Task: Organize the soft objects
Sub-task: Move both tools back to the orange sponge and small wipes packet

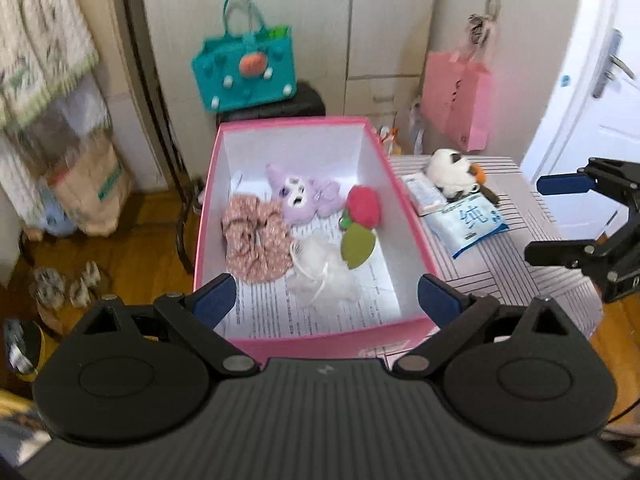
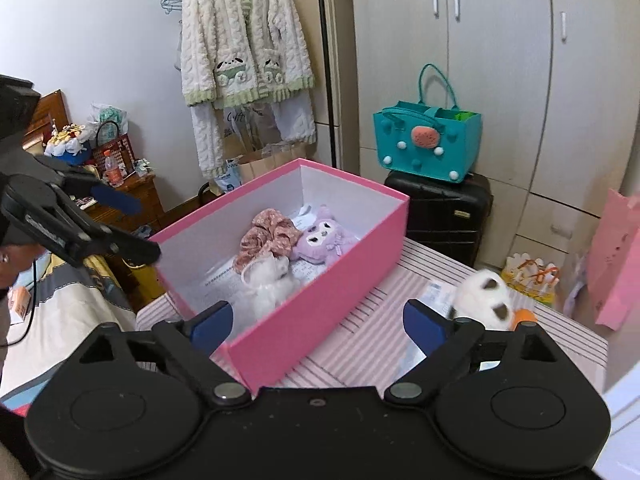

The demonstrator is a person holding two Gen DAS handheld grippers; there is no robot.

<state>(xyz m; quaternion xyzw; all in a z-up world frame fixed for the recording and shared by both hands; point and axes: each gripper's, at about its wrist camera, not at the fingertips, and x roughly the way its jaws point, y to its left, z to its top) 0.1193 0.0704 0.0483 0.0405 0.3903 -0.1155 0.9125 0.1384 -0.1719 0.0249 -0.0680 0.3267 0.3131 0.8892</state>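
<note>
Plushies in pink box [image 1: 206, 200]; both grippers [image 1: 326, 300] [image 2: 318, 322] wide open, empty.

Two handheld tongs, both matte black plastic. The left tongs [image 1: 326, 300] have a ribbed dark grey housing with a small pale mark at its centre, two round black discs, silver pivot screws, and angular black arms ending in dark blue pads [image 1: 216, 300]. The right tongs [image 2: 318, 322] match, with a smoother black housing and blue pads [image 2: 424, 326].
</note>
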